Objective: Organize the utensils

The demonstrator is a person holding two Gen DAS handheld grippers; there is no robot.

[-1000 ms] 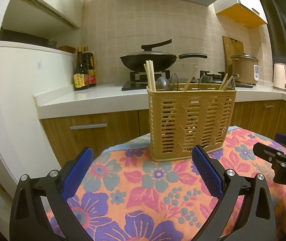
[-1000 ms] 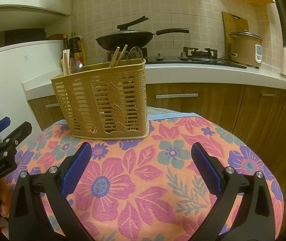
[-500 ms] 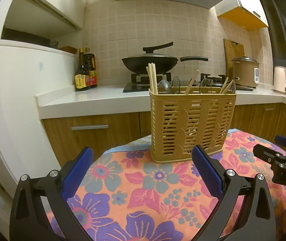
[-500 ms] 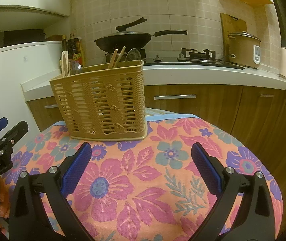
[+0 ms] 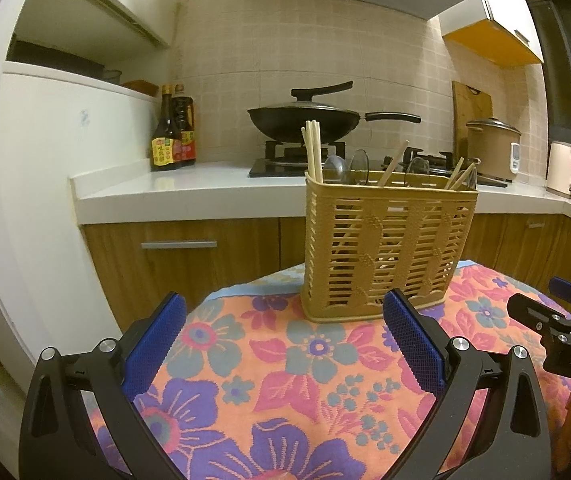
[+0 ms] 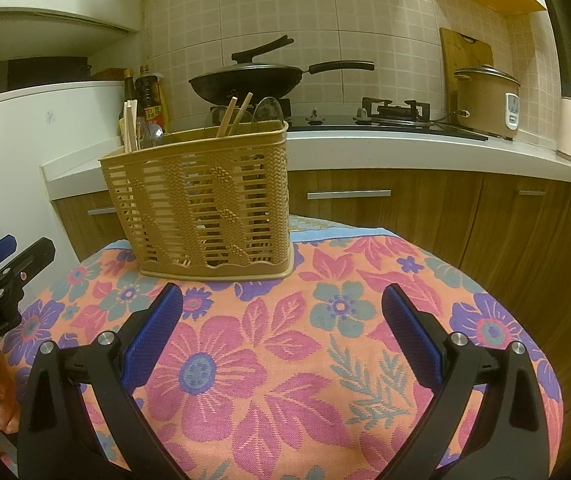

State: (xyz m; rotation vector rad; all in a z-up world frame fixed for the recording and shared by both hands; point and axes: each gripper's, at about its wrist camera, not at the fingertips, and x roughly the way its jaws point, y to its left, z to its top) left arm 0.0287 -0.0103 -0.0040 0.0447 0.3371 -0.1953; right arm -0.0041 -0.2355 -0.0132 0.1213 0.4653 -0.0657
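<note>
"das" on right gripper (image 5: 565, 332).

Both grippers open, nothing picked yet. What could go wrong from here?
1. The basket is tall and stands near the table's far edge; pulling a utensil at an angle could tip it or push it off.
2. Chopsticks and spoons are mixed and leaning; lifting one may drag others.
3. The tablecloth could slide under a push.

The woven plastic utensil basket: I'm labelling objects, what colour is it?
The woven plastic utensil basket is tan, a yellowish beige; the right wrist view shows it best.
</note>
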